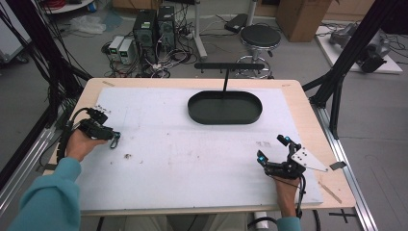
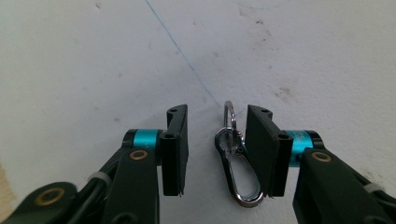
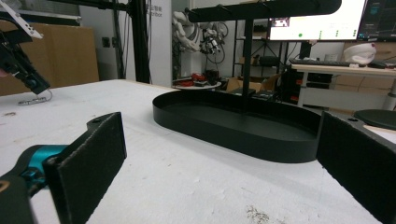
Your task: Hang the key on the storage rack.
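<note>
A silver carabiner clip (image 2: pixel 237 164) lies flat on the white mat between the jaws of my left gripper (image 2: pixel 217 140), close against the right-hand pad (image 2: pixel 261 144). The jaws stand apart, so this gripper is open around the clip. In the high view the left gripper (image 1: pixel 111 136) is at the table's left side with the clip (image 1: pixel 114 141) at its tip. My right gripper (image 1: pixel 271 147) sits near the front right, open wide and holding nothing. A black oval tray (image 1: pixel 199 114) with an upright T-bar stand (image 1: pixel 229 66) is at the back centre.
The white mat (image 1: pixel 192 159) covers a wooden table (image 1: pixel 308 120). Small debris (image 1: pixel 128 156) lies right of the left gripper. From the right gripper view the tray (image 3: pixel 261 142) and its post (image 3: pixel 246 60) are straight ahead. A black frame post (image 1: pixel 337 82) stands off the right edge.
</note>
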A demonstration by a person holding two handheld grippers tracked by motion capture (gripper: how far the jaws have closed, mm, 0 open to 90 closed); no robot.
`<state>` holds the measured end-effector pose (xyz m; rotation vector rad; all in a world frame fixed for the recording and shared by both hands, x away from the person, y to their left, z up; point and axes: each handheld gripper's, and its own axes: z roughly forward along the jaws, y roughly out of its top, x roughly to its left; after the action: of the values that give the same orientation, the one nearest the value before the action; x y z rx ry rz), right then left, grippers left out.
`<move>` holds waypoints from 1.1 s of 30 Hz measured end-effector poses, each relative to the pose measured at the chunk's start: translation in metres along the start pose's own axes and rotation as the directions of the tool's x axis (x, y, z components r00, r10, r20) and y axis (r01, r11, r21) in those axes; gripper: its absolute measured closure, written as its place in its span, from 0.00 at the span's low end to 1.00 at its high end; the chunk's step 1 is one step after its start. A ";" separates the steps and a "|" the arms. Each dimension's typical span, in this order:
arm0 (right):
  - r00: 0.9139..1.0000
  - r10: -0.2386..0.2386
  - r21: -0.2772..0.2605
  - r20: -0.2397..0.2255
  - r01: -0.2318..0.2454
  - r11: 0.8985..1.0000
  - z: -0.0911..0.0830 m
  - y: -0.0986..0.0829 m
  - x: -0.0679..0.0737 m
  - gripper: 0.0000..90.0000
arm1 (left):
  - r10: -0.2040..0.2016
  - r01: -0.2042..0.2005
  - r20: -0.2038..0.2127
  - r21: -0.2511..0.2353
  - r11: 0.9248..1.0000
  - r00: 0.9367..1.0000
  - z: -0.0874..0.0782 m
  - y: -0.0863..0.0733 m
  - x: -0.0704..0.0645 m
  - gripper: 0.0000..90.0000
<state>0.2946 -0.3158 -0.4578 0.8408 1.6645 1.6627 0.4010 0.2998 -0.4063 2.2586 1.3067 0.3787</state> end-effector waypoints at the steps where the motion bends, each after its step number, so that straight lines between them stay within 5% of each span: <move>1: 1.000 0.000 0.000 -0.001 0.000 1.000 0.000 0.000 0.000 0.02 | 0.000 0.000 0.005 0.005 1.000 1.000 0.000 0.000 0.000 0.68; 15: 1.000 -0.001 0.001 -0.001 0.001 1.000 0.000 0.000 0.000 0.02 | -0.005 0.005 0.015 0.027 1.000 1.000 0.003 0.001 -0.002 0.86; 33: 1.000 0.000 0.001 0.001 0.000 1.000 0.000 0.000 0.000 0.02 | 0.005 -0.005 0.019 0.043 0.999 1.000 0.005 0.001 -0.003 0.98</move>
<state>0.2945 -0.3158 -0.4578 0.8416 1.6648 1.6619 0.4025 0.2951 -0.4094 2.2961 1.3120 0.3337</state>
